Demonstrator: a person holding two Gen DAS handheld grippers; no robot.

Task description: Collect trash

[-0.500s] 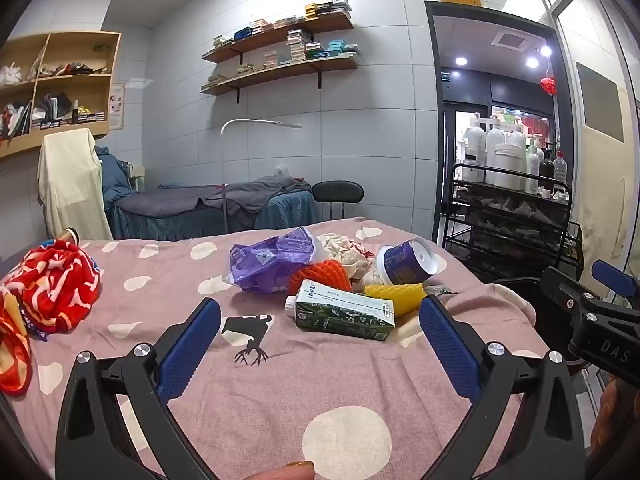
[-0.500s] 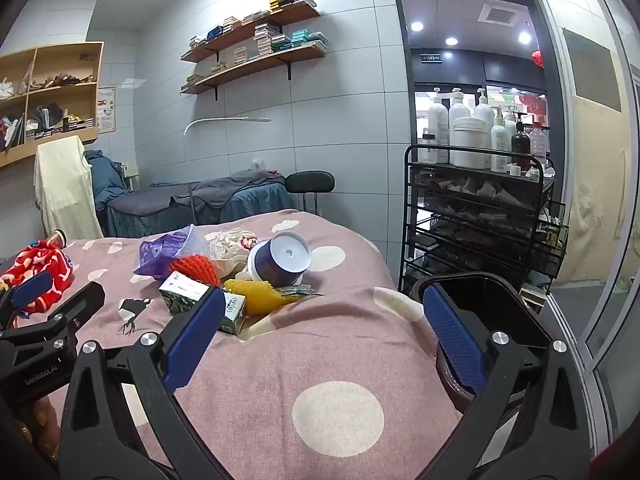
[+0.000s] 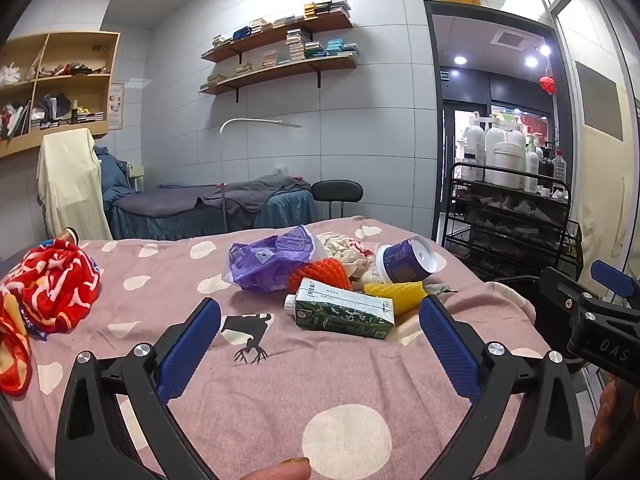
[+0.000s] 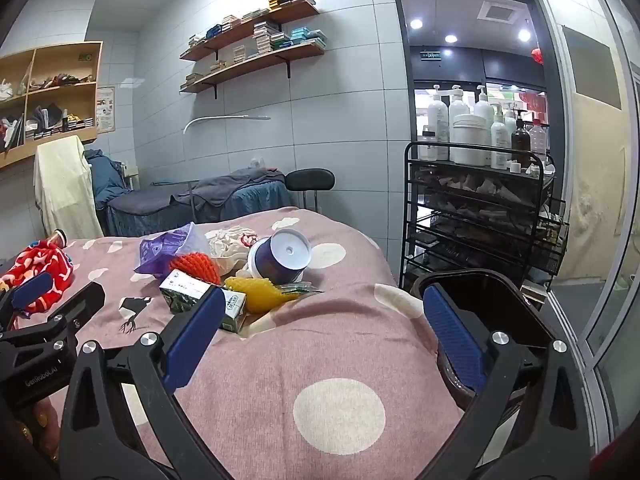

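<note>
Left wrist view: I count one green carton (image 3: 343, 314), one purple cup (image 3: 404, 262), one purple bag (image 3: 272, 258), clustered mid-bed (image 3: 280, 392). Carton lies flat, long axis left-right, cap leftward. My left gripper (image 3: 320, 328) and right gripper (image 4: 320, 316) both spread wide, holding nothing.

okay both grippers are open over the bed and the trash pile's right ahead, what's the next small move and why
Probably ease the left gripper forward until its fingers straddle the green carton. The carton lies flat on the pink bedspread at the near edge of the pile, directly ahead of that open gripper, with nothing stacked on it. The right gripper is also open, nearer the black bin.
</note>
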